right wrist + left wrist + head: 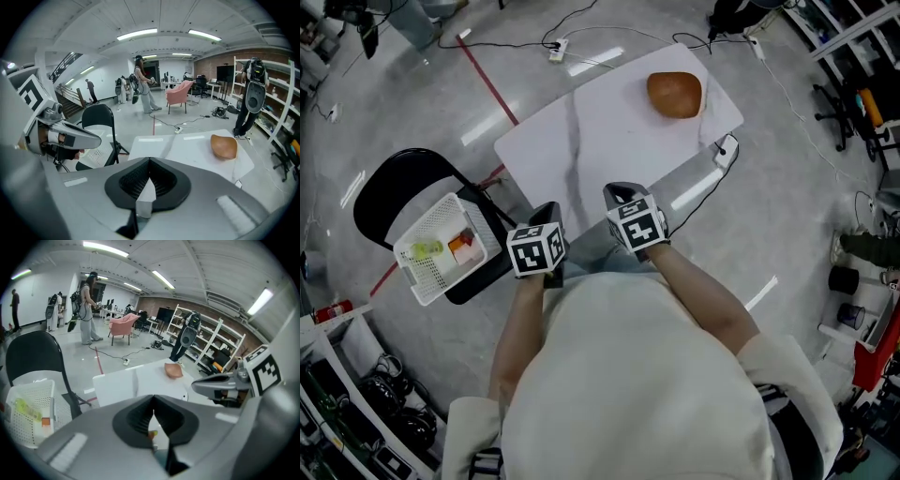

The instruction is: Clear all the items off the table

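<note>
closest in, the left tongs (547, 214) and the right tongs (621, 194) hang side by side over the near edge of the worktop (581, 141). each pair is pressed together with nothing between its pads, as both gripper views show. off to the person's left, a white basket (422, 220) sits on the seat of a black chair (394, 183), holding a yellow-green item (425, 249) and an orange item (461, 246). the worktop itself is white and bare except at its far right corner, where the one remaining thing lies well apart from both tongs: a rounded brown object (675, 94). from above it looks domed like a loaf, while the right gripper view suggests a shallow, dished shape, so whether it is bread or a bowl cannot be told. either way it is probably light. its surface looks smooth and curved, so closed pads would likely slide off the crown. the safer hold seems to be across its narrower width or, if it is dished, over the raised edge nearest the person, with the tongs opened first. if it is bread it will give under pressure, so a gentle squeeze is wise. no brand, label or readable writing shows on it, the basket or the worktop. the cubes on the tongs carry only black-and-white square patterns.
</note>
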Tool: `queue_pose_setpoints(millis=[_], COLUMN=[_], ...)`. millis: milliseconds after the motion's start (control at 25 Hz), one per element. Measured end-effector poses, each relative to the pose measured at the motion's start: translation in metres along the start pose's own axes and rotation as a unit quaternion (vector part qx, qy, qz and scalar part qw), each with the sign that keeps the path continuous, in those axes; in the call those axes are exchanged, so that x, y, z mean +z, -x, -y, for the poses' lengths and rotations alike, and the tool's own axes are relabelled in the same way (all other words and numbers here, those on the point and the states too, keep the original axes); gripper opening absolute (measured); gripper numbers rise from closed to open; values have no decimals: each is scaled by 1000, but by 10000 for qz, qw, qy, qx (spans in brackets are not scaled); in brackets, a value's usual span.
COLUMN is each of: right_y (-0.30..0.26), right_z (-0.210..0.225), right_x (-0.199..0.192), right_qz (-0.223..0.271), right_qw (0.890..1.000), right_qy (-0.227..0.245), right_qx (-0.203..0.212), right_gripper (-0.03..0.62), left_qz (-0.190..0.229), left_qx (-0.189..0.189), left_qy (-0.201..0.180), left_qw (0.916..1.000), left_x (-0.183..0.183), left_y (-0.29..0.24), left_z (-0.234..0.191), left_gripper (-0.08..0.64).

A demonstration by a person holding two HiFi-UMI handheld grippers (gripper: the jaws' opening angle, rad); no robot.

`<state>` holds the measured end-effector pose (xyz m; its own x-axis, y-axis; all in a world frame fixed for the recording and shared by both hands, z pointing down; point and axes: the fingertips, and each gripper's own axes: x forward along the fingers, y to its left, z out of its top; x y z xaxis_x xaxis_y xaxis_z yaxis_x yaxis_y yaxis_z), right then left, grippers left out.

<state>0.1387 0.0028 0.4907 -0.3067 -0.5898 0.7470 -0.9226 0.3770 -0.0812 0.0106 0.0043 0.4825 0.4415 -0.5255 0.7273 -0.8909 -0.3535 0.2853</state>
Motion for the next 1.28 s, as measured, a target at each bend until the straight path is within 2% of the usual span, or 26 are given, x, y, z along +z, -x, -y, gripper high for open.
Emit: queue_pose_setpoints(millis=[240,560,960,1280], right_y=[34,73,109,133], right_z=[63,130,169,197], right_x=[-36,-76,-108,-133], right_qz=[80,210,337,349], right_qw=[9986,9923,9796,9668], right_qy=[-391,-934,-1548,-1969], right_qx=[-334,-781,-1236,-1593], right_gripper=[0,0,0,0], left_qz=[-189,-395,-488,-615], left_qx=[-282,-750,-1252,-1486], left_qy=[-371,-999,-1624,-1870], left_qw=[9987,9914,9775,9691], left_x=[-10,-12,-5,-2], left_y=[-34,-67,-84,-100], left_z=[70,151,218,247], left_gripper=[8,8,8,8])
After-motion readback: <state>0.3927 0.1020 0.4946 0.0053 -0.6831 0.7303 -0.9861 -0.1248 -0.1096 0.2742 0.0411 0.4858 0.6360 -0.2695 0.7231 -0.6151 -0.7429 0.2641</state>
